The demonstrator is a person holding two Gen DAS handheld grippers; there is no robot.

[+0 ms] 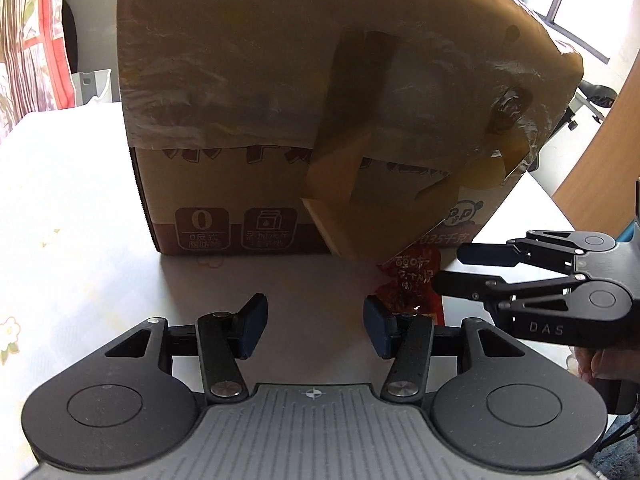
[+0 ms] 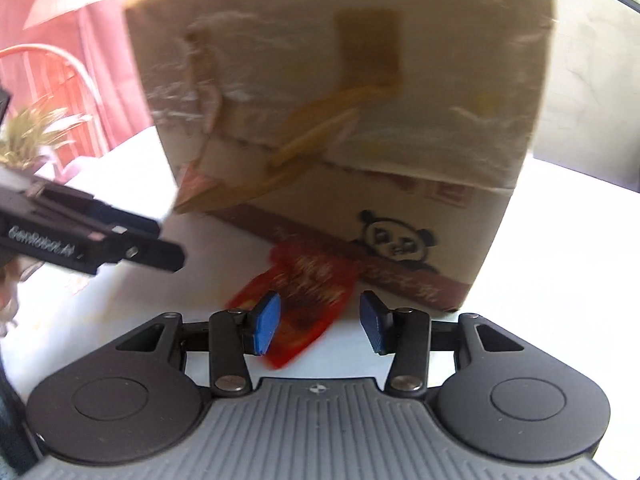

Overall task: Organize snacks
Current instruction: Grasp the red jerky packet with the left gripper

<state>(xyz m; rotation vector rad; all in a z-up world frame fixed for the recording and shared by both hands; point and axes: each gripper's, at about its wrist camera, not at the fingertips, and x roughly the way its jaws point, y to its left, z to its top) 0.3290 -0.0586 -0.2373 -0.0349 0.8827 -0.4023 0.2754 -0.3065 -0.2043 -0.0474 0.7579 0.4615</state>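
Cardboard box (image 1: pixel 248 128), taped, with a panda print, standing on a white table (image 1: pixel 72 208); its front flaps hang down over the printed face. Red snack packet (image 2: pixel 308 300), lying flat on the table at the foot of the box, near the panda corner, its edge apparently touching the box, though the right wrist view is blurred. Left gripper (image 1: pixel 316 326), jaws about half apart and empty, the packet just beyond its right pad; right gripper (image 2: pixel 320 326), jaws likewise parted, nothing pinched, the packet lying beneath the gap beside its left pad.
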